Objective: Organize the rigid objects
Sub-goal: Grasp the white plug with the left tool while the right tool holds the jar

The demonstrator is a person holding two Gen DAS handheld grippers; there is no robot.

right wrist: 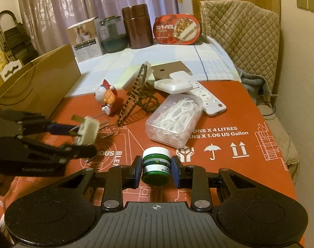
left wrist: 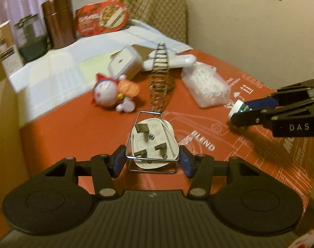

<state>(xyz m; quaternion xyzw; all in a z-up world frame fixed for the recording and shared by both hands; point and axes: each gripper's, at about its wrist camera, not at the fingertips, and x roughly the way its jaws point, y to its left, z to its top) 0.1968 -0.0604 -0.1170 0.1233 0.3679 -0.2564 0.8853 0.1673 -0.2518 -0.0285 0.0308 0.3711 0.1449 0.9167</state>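
Above the near edge of the red printed cardboard sheet (right wrist: 250,111) that covers the bed, both grippers carry something. The left gripper (left wrist: 152,157) has its fingers (left wrist: 118,159) pressed against the flanks of a white three-pin plug (left wrist: 151,144), prongs facing the camera, with a thin wire frame (left wrist: 148,136) looped around the plug's body. The right gripper (right wrist: 156,170) is clamped on a small green jar (right wrist: 156,165) with a white screw cap, held at the sides below the cap.

The plug is hard moulded plastic, light and stiff; its smooth tapering sides could slide under the pads, so a hold across the widest part of the body, clear of the prongs and the wire, looks safest. The jar seems to be glass or thick plastic, compact and likely the heavier of the two; its round glossy wall could twist in the grip, so a hold at mid-height on the label band suits it, and it should be set down gently.

Readable print on the cardboard includes "X 4 LITRES", "1.06 US Gallon" and "BLEND", plus handling symbols: umbrella, arrows up. The gripper seen from the side bears "DAS". The red meal box (right wrist: 176,29) at the far edge carries Chinese characters, "牛肉饭". The jar's label starts "LI"; the rest is too small to read.
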